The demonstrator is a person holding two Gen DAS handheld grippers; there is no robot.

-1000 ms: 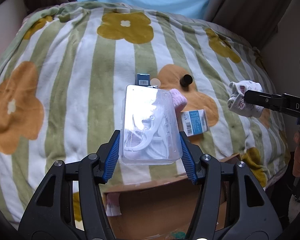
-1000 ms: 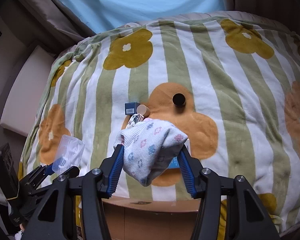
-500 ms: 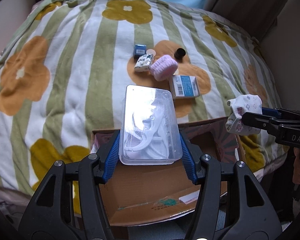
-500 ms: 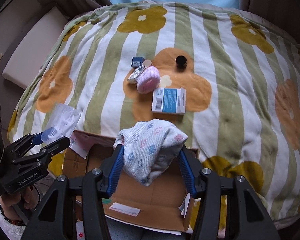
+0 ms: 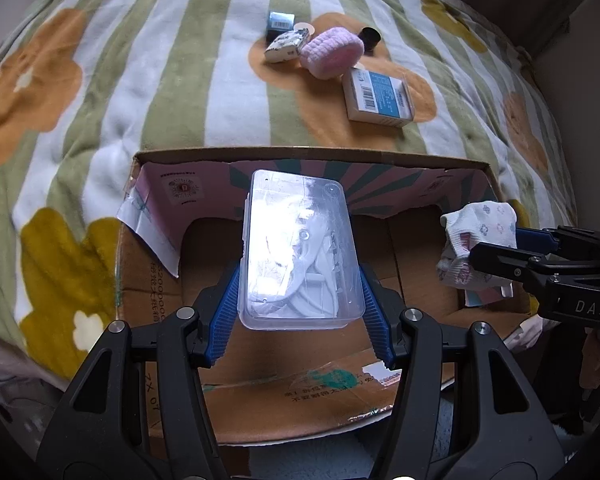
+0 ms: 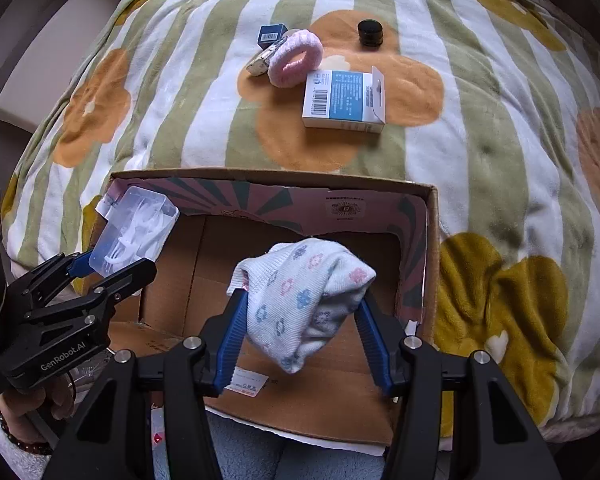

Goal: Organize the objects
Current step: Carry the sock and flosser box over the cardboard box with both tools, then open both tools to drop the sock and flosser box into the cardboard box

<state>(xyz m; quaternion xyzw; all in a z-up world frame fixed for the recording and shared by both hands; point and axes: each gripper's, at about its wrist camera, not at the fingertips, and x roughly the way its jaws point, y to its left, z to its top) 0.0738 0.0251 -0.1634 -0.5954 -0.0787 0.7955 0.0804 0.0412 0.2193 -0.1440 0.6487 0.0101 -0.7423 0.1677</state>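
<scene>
My left gripper [image 5: 300,312] is shut on a clear plastic case [image 5: 298,252] with white parts inside, held above the open cardboard box [image 5: 308,152]. My right gripper [image 6: 302,320] is shut on a white patterned sock [image 6: 300,292], also held over the box [image 6: 430,240]. The sock shows at the right of the left wrist view [image 5: 478,244]; the case shows at the left of the right wrist view [image 6: 134,228]. On the blanket beyond the box lie a blue-and-white carton [image 6: 342,98], a pink scrunchie [image 6: 296,58], a small black cap [image 6: 370,32] and two small packets [image 6: 266,46].
The floral striped blanket [image 6: 500,140] covers a soft rounded bed that rises behind and beside the box. The box's inner flaps carry a pink printed liner [image 5: 380,196]. A person's hand [image 6: 28,404] holds the left gripper at lower left.
Both grippers have drawn back from the blanket and lowered over the cardboard box, each still holding its object. The box now fills the lower half of both views.
</scene>
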